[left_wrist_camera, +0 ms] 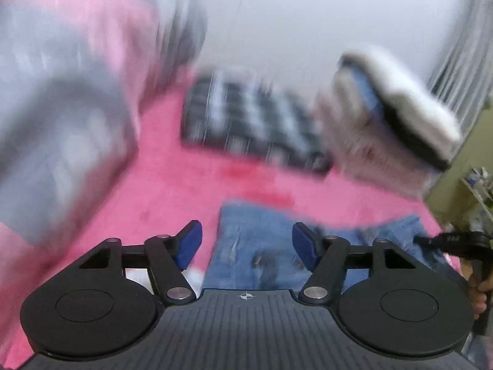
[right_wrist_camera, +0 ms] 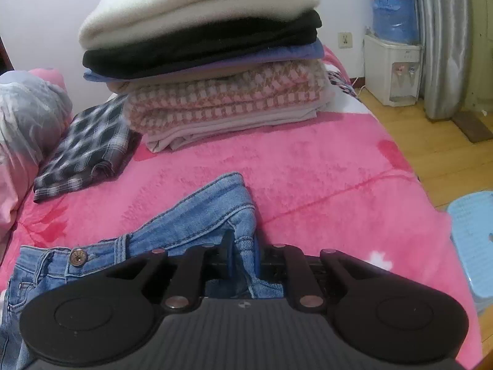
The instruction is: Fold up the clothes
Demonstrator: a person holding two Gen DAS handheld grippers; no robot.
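While the pink bed (right_wrist_camera: 323,166) carries a folded stack (right_wrist_camera: 209,71) at its far side, the jeans (right_wrist_camera: 197,215) lie near, unfolded. Right gripper (right_wrist_camera: 243,256) pinches denim; left gripper (left_wrist_camera: 246,243) gapes, empty. Folding has just begun; next, left should seize the waistband.

jeans (right_wrist_camera: 197,215) | blue denim, crumpled | waistband lifted | on pink blanket (right_wrist_camera: 323,178)

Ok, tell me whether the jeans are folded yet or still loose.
Still loose. The jeans lie rumpled on the pink blanket, waistband button showing, one bunched edge pinched in the right gripper.
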